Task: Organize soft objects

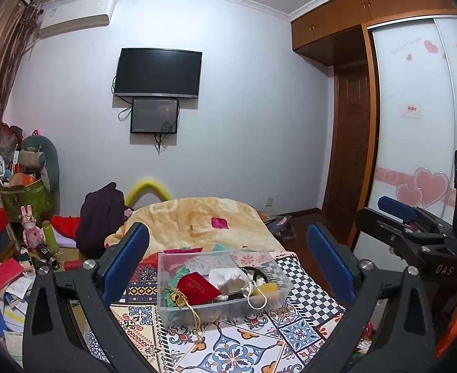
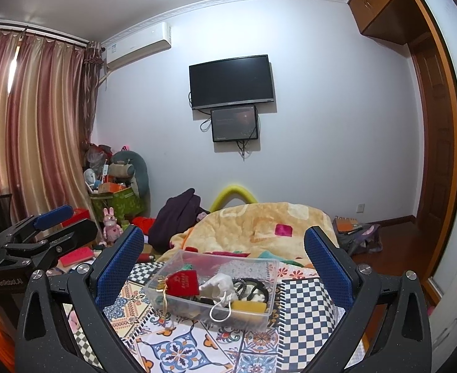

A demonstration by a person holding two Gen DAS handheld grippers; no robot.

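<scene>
A clear plastic bin (image 1: pixel 278 267) (image 2: pixel 261 262) sits on the patterned bed cover. In it lie a red pouch (image 1: pixel 198 287) (image 2: pixel 183 283) with a gold cord, a white drawstring bag (image 1: pixel 230 278) (image 2: pixel 220 284), a yellow sponge-like block (image 1: pixel 270 290) (image 2: pixel 248 306) and black items. My left gripper (image 1: pixel 228 258) is open and empty, held above the bin with its blue fingers on either side. My right gripper (image 2: pixel 225 255) is open and empty, likewise framing the bin. Each gripper shows at the edge of the other's view.
A yellow-orange blanket (image 1: pixel 203 220) (image 2: pixel 259 220) is bunched at the far end of the bed, with a dark garment (image 1: pixel 99 214) (image 2: pixel 178 214) at its left. Cluttered boxes, toys and books (image 1: pixel 17 205) fill the left floor. A wardrobe (image 1: pixel 414 108) stands right.
</scene>
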